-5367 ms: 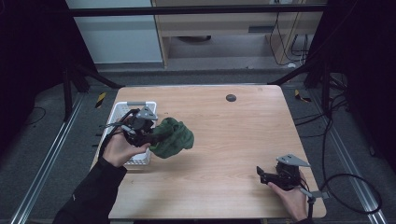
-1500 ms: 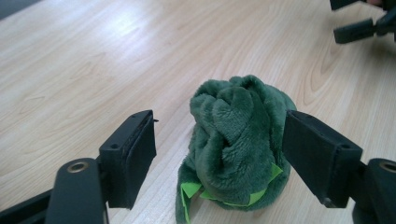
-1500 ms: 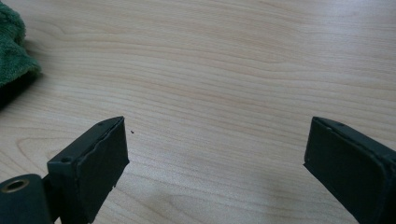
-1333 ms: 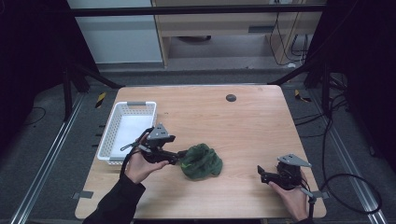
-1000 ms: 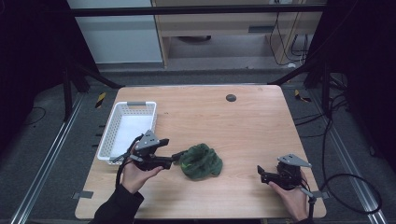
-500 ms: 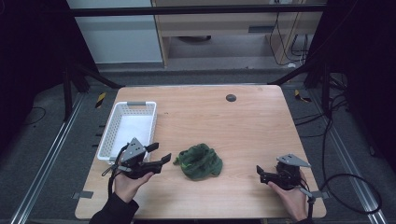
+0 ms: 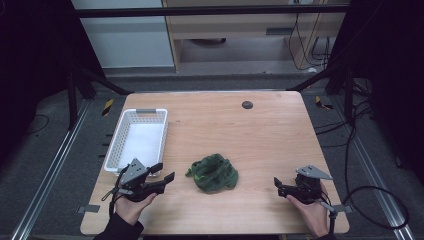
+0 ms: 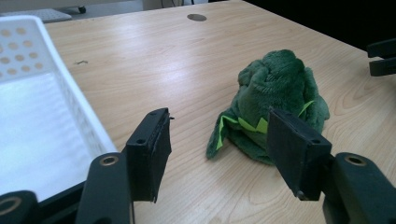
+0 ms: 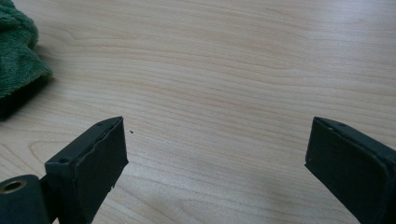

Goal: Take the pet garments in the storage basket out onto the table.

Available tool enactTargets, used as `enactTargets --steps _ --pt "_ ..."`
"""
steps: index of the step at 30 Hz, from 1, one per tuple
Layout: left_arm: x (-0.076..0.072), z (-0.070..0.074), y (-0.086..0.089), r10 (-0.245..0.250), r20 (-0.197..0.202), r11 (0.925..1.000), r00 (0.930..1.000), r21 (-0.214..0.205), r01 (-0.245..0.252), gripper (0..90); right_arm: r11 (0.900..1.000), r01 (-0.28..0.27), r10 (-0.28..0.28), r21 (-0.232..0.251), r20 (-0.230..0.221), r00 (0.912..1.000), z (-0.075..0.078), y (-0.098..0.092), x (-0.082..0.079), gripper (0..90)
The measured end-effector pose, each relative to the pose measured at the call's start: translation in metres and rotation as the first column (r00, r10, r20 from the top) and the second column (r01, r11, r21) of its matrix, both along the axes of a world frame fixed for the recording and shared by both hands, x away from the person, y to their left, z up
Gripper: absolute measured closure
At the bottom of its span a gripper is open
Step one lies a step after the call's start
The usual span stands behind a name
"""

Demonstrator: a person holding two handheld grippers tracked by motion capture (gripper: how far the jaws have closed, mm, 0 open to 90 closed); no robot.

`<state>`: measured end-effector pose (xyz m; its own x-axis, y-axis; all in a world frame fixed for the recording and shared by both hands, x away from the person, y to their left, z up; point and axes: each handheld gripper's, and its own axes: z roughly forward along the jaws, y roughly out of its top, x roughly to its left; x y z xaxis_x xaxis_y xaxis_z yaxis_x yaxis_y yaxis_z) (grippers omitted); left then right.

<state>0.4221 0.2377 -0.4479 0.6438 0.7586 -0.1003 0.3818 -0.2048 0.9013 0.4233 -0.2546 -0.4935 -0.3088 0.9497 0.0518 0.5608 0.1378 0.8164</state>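
Note:
A crumpled dark green plush toy (image 7: 215,172) with light green trim lies on the wooden table near its front middle; it also appears in the left gripper view (image 8: 275,93) and the right gripper view (image 9: 16,51). My left gripper (image 7: 164,171) rests low near the front left, a short way left of the toy and apart from it. Its jaws have just been closing, and they still stand open with nothing between them (image 8: 219,135). My right gripper (image 7: 278,186) sits at the front right, pointing toward the toy, open and empty (image 9: 215,149).
A white perforated basket (image 7: 145,111) stands at the left of the table, just behind my left gripper, with its wall (image 8: 60,88) close by. A small dark round hole (image 7: 247,104) marks the far middle of the table. Dark floor and metal rails surround it.
The left gripper carried the green toy from over the basket to the table's middle, let it go, then drew back left and down toward the front edge. The right gripper stayed put.

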Motion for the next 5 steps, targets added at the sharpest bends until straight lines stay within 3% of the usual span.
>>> enactTargets --steps 5 --pt "-0.0050 -0.0064 0.0064 0.008 -0.033 0.9999 0.9994 0.007 -0.008 40.7 1.0000 -0.001 0.001 0.006 0.002 1.0000 0.0003 0.0006 -0.0010 5.8"
